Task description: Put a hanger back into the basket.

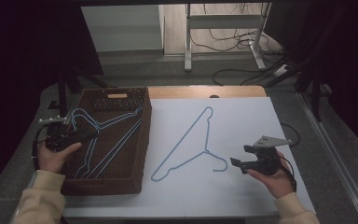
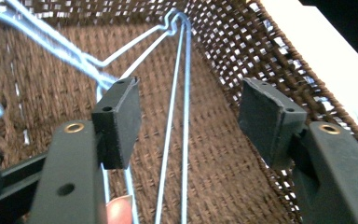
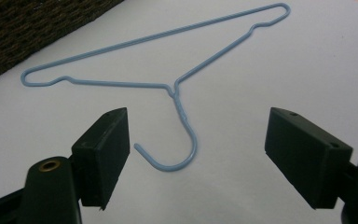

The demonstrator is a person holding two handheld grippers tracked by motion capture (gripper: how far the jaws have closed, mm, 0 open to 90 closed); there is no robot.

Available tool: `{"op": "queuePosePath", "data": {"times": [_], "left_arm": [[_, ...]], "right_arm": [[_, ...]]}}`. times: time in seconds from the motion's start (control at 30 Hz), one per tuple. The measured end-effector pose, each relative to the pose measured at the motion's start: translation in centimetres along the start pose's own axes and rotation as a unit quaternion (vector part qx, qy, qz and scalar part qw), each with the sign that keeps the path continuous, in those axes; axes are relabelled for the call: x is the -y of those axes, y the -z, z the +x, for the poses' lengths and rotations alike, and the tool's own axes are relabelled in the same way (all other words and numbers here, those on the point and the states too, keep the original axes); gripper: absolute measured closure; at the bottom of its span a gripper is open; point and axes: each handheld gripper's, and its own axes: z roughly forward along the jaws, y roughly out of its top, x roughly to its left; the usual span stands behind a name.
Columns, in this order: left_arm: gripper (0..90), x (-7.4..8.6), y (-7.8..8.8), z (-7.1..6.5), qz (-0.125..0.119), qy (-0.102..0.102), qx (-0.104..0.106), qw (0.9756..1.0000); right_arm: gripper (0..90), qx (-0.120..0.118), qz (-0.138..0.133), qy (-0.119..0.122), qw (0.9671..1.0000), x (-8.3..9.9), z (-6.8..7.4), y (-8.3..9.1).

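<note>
A light blue wire hanger (image 1: 191, 142) lies flat on the white table top (image 1: 242, 186), hook toward my right gripper (image 1: 238, 156). That gripper is open just right of the hook, and in the right gripper view the hook (image 3: 179, 151) lies between its spread jaws. More blue hangers (image 1: 105, 135) lie in the brown woven basket (image 1: 142, 154) at the left. My left gripper (image 1: 93, 135) reaches into the basket, open, over the hanger wires (image 2: 175, 130); nothing sits between its fingers (image 2: 119, 121).
The basket's woven wall (image 2: 242, 51) rises close on the right of the left gripper. A wooden strip (image 1: 205, 91) edges the table at the back. Beyond it stand a metal frame (image 1: 223, 28) and floor cables (image 1: 242, 42).
</note>
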Motion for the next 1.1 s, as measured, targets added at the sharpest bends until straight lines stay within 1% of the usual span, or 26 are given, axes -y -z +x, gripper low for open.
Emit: {"op": "queuePosePath", "data": {"times": [0.03, 0.07, 0.1, 0.2, 0.27, 0.3, 0.47, 0.53, 0.6, 0.67, 0.7, 0.83, 0.87, 0.93, 1.0, 1.03, 1.1], "left_arm": [[36.6, -0.1, 0.4, -0.9, -0.008, -0.012, 0.000, 0.9999], [35.5, -0.1, 0.6, -1.3, -0.010, -0.018, 0.002, 0.9998], [34.1, -0.1, 0.7, -2.0, -0.012, -0.027, 0.007, 0.9995], [30.9, -0.2, 0.5, -3.9, -0.006, -0.048, 0.030, 0.9984], [28.9, -0.3, 0.1, -4.9, -0.002, -0.059, 0.042, 0.9974], [28.4, -0.2, -0.1, -5.7, -0.004, -0.064, 0.048, 0.9968], [25.9, 0.0, -0.6, -8.3, 0.001, -0.091, 0.076, 0.9929], [25.3, 0.2, -0.7, -9.2, 0.005, -0.103, 0.083, 0.9912], [25.0, 0.6, -0.8, -10.1, 0.006, -0.110, 0.090, 0.9898], [24.5, 0.9, -0.9, -10.9, 0.006, -0.116, 0.092, 0.9890], [24.5, 1.2, -1.1, -11.4, 0.009, -0.120, 0.097, 0.9880], [23.4, 1.9, -1.5, -12.8, 0.019, -0.134, 0.103, 0.9854], [23.4, 2.0, -1.6, -13.1, 0.020, -0.136, 0.104, 0.9851], [22.9, 2.4, -2.0, -13.7, 0.021, -0.138, 0.101, 0.9850], [22.5, 2.5, -2.1, -13.9, 0.021, -0.139, 0.101, 0.9848], [22.4, 2.6, -2.6, -14.2, 0.025, -0.143, 0.102, 0.9842], [22.3, 2.8, -3.0, -14.5, 0.031, -0.146, 0.103, 0.9834]], "right_arm": [[22.0, 0.000, 0.000, 0.000, 1.0000, 0.0, 0.0, 0.0], [22.0, 0.000, 0.001, 0.000, 1.0000, 0.0, 0.1, -0.1], [21.9, -0.001, 0.001, 0.002, 1.0000, 0.0, 0.1, -0.1], [21.8, -0.001, 0.002, 0.004, 1.0000, 0.0, 0.1, -0.2], [21.8, -0.001, 0.002, 0.004, 1.0000, 0.0, 0.1, -0.2], [21.8, -0.001, 0.001, 0.004, 1.0000, 0.0, 0.1, -0.2], [21.6, -0.003, 0.003, 0.005, 1.0000, 0.0, 0.1, -0.3], [21.5, -0.003, 0.003, 0.005, 1.0000, 0.0, 0.1, -0.3], [21.5, -0.003, 0.003, 0.005, 1.0000, 0.0, 0.1, -0.4], [21.4, -0.003, 0.005, 0.003, 1.0000, 0.0, 0.0, -0.5], [21.4, -0.004, 0.005, 0.002, 1.0000, 0.0, 0.0, -0.5], [21.3, -0.006, 0.007, 0.005, 0.9999, -0.1, 0.1, -0.6], [21.3, -0.007, 0.007, 0.006, 0.9999, -0.1, 0.1, -0.6], [21.3, -0.008, 0.008, 0.007, 0.9999, 0.0, 0.0, -0.7], [21.3, -0.009, 0.008, 0.007, 0.9999, 0.0, 0.0, -0.7], [21.3, -0.009, 0.009, 0.006, 0.9999, 0.0, 0.0, -0.7], [21.3, -0.009, 0.010, 0.006, 0.9999, 0.0, 0.0, -0.7]]}}
